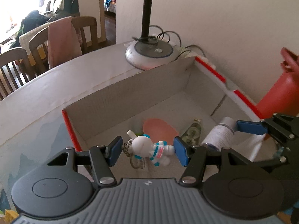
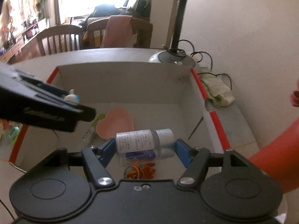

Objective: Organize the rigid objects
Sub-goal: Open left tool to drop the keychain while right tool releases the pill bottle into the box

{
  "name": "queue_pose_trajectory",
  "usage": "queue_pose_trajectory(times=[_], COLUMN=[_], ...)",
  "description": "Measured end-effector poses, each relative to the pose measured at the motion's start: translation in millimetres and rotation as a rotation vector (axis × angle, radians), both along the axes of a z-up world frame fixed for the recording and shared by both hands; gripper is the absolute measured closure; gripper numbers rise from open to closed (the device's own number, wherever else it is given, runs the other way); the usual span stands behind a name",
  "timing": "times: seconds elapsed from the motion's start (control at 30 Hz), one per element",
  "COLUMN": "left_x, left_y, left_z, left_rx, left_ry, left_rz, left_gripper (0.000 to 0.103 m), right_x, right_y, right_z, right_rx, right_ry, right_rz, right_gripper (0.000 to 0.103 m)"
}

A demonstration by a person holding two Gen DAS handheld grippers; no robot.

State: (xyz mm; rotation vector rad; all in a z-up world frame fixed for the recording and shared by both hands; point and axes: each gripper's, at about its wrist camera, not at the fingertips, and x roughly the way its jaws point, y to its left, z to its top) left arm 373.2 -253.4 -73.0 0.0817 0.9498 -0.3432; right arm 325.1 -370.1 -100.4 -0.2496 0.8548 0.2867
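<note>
A white cardboard box (image 1: 130, 85) with red edges stands open on the table; it also shows in the right wrist view (image 2: 121, 82). My left gripper (image 1: 147, 150) is over its near left corner, jaws wide, with a white rabbit astronaut keychain (image 1: 149, 148) between the pads; only the right pad seems to touch it. My right gripper (image 2: 145, 152) is over the box too, jaws wide, with a clear bottle with a white cap (image 2: 142, 143) lying between the pads, gaps on both sides. The bottle also shows in the left wrist view (image 1: 218, 132).
In the box lie a pink heart-shaped dish (image 2: 115, 125), a small white tube (image 2: 89, 133), an orange keychain (image 2: 140, 170) and a clear packet (image 1: 190, 132). A lamp base (image 1: 149, 54) with cables stands behind the box. A folded cloth (image 2: 216, 89) lies right of it. Wooden chairs (image 1: 28, 56) stand beyond the table.
</note>
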Motion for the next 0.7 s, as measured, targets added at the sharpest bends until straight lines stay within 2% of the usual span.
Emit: queue_pose_trajectory(times=[0.2,0.47,0.7], left_x=[12.8,26.3,33.6], left_y=[-7.8,-26.7,-37.0], left_z=[-18.2,-35.5,-49.5], left_rx=[0.070,0.167,0.203], left_ry=[0.015,0.054,0.116], left_rz=[-0.011,-0.031,-0.051], left_gripper=[0.043,0.043,0.043], right_x=[6.5,18.7,22.5], right_y=[6.5,5.3,4.3], right_z=[-13.6,-25.5,-30.4], right_rx=[-0.039,-0.037,-0.034], right_ry=[0.031,0.081,0.101], right_rz=[0.051,0.025,0.020], right_gripper=[0.034,0.034,0.035])
